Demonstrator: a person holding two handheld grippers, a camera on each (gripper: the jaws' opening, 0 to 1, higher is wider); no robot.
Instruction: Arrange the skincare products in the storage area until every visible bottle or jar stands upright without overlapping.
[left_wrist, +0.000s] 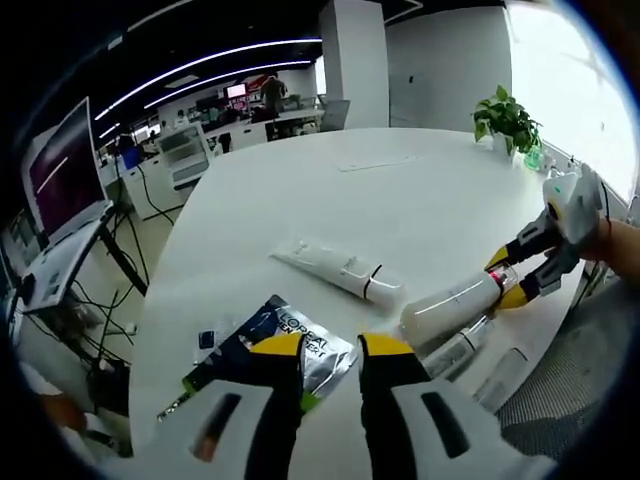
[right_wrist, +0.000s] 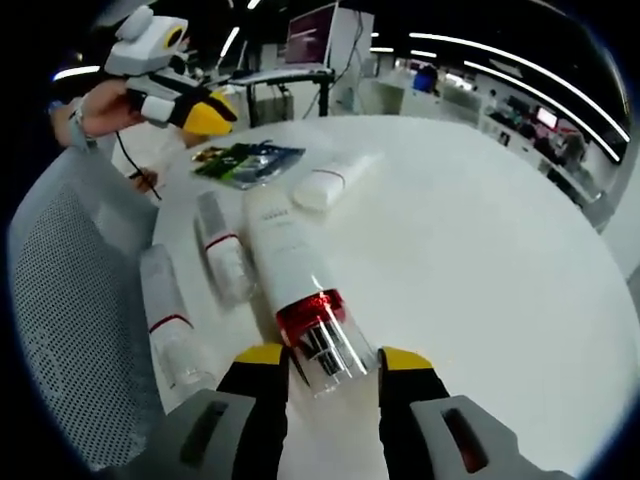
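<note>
While a white pump bottle (right_wrist: 287, 262) with a red collar and clear cap lies flat on the round white table (right_wrist: 480, 240), the right gripper (right_wrist: 330, 368) brackets its clear cap between yellow-tipped jaws; whether the pads actually press the cap cannot be told from the right gripper view. In the left gripper view the same bottle (left_wrist: 450, 306) lies on its side with the right gripper (left_wrist: 508, 278) at its capped end, a person's hand (left_wrist: 612, 238) behind it. Two slimmer white tubes (right_wrist: 222, 255) lie flat beside the bottle, one (right_wrist: 168, 325) cut off near the table's edge. A white tube (left_wrist: 342, 271) lies farther in on the table. The left gripper (left_wrist: 330, 350) hangs with jaws parted, holding nothing, above a L'Oréal foil sachet (left_wrist: 280, 345) whose lettering is partly hidden. A potted plant (left_wrist: 506, 121) stands at the far edge.
</note>
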